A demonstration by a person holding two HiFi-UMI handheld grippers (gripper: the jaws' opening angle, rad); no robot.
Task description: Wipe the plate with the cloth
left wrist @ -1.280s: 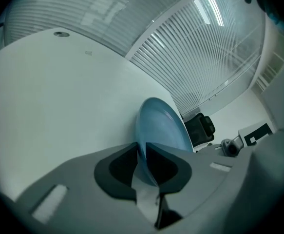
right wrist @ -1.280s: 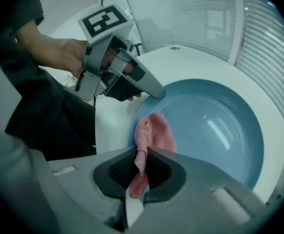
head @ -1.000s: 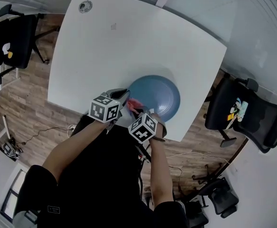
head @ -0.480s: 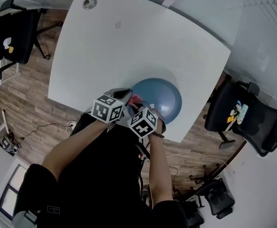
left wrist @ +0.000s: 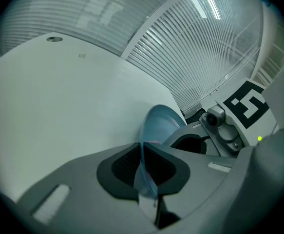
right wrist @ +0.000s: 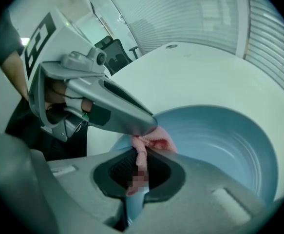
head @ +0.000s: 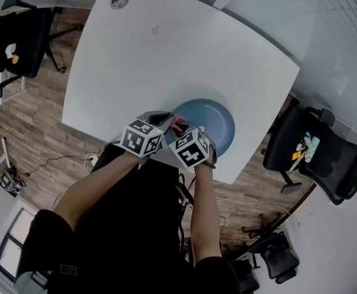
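Judging by how things lie, the wiping is under way but not finished. The blue plate (head: 214, 122) is seen at the lower middle of the head view, near the front edge of the white tabletop (head: 166, 54). In the left gripper view the left tool (left wrist: 144, 164) is closed on the rim of the plate, which is seen as a thin blue edge between the two dark pads. Whether the plate is lifted from the tabletop cannot be told.

In the right gripper view the right tool (right wrist: 139, 167) is closed on the pink cloth (right wrist: 155, 141). A blue edge is also seen low between the same jaws, so the cloth seems to be folded over the rim. The bunch of cloth is pressed at the near rim, just beside the tip of the left tool. The wide inner surface at the right of that view is bare, and no dirt or wet trace can be made out on it. It is judged that only this part of the rim is being worked, and that the middle and the far side are left.
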